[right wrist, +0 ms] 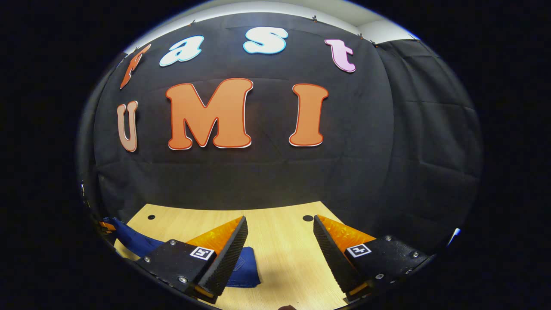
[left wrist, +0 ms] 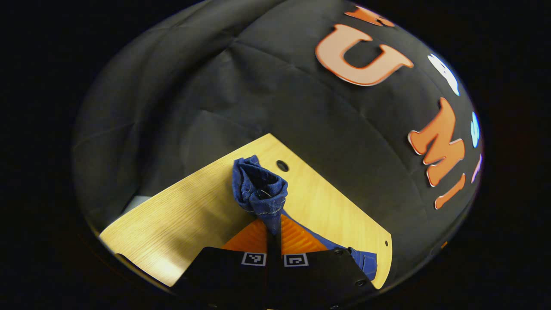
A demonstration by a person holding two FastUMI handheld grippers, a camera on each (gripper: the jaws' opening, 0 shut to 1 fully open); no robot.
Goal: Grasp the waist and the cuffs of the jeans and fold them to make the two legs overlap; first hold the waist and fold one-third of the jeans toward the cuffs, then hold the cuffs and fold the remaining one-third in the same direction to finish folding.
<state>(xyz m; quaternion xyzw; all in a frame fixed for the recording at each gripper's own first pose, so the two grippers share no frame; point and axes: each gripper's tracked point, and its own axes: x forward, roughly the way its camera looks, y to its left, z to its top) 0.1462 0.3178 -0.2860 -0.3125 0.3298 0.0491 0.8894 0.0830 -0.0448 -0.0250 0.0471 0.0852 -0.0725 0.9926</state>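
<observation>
Two claws over the desk (right wrist: 280, 241): left claw (left wrist: 273, 234) pinched tight on bunched jeans (left wrist: 259, 189), right claw (right wrist: 280, 241) gaping, empty, jeans beside it. Step judged: gripping for a fold; next, the right claw needs a hold.

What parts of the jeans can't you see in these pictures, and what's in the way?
- Left gripper view: the left gripper is shut on a bunched bit of the jeans; whether that bit is waist or cuff cannot be told. Its own body hides the cloth below.
- Right gripper view: the jeans run under the open right gripper and off the picture's edge, so their full shape on the table stays hidden.
</observation>
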